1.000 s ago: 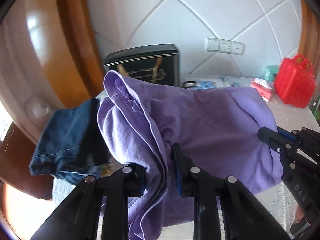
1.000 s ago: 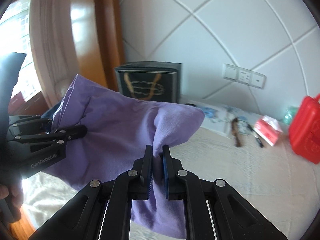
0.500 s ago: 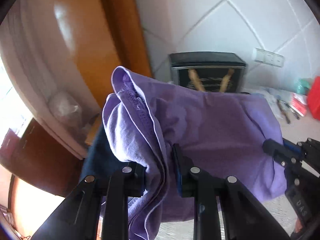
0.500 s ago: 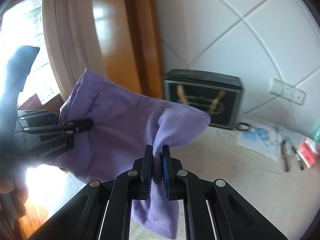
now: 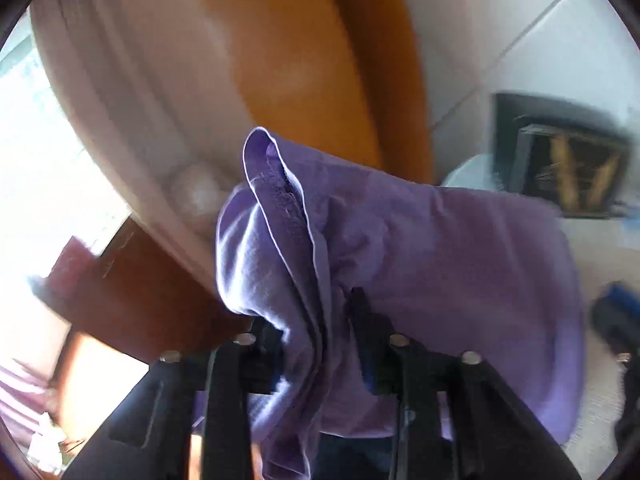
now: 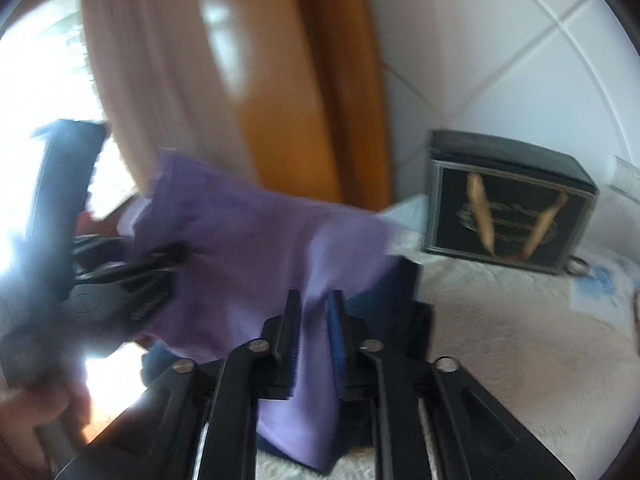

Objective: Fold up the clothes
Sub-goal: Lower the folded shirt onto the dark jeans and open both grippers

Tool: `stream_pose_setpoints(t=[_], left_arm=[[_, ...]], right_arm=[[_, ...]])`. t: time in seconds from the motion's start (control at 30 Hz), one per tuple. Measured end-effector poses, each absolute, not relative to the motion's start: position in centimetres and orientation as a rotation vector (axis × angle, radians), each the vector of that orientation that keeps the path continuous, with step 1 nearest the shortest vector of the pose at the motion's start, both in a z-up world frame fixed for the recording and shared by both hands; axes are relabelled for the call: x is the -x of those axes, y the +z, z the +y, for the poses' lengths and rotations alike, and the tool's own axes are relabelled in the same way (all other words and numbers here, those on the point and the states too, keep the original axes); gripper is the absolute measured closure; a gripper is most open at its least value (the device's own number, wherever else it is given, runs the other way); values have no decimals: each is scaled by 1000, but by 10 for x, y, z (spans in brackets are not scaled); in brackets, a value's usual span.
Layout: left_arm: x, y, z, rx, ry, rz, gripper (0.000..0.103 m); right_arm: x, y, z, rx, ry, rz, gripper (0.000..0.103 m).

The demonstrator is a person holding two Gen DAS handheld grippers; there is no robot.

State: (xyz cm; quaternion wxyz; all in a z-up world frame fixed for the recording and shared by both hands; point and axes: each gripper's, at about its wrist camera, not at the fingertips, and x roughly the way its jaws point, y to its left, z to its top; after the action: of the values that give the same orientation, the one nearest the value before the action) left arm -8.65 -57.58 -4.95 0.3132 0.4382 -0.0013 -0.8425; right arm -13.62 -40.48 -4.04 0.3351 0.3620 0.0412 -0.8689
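A folded dark blue denim garment (image 6: 394, 292) lies near the left edge of the cream quilted tabletop (image 6: 500, 328), directly under the raised purple cotton garment (image 6: 256, 240). Toward the back edge a black rectangular box with gold print (image 6: 508, 216) blocks the way against the white tiled wall (image 6: 500, 40). Between box and denim the quilted surface lies bare.

A purple garment (image 5: 440, 248) hangs bunched and stretched in the air above a dark blue garment (image 6: 384, 292).

Purple garment (image 5: 440, 248), navy cloth (image 6: 384, 292), black gold-patterned box (image 6: 508, 216)
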Motion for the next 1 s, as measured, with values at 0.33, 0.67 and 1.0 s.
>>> stream_pose_setpoints(t=[0.33,0.67,1.0], left_arm=[[62,-50,-570,-1167,-2280,181,14],[41,-48,-549,-1151,-2292,238,14],[28,-48,-512,-1187,-2368,191,14]], right_arm=[[156,-77,-388,-1096,-2271,146,24],[105,-52,-369,-1088,-2236,174,24],[80,-51,-348,-1077,-2225,211,19]])
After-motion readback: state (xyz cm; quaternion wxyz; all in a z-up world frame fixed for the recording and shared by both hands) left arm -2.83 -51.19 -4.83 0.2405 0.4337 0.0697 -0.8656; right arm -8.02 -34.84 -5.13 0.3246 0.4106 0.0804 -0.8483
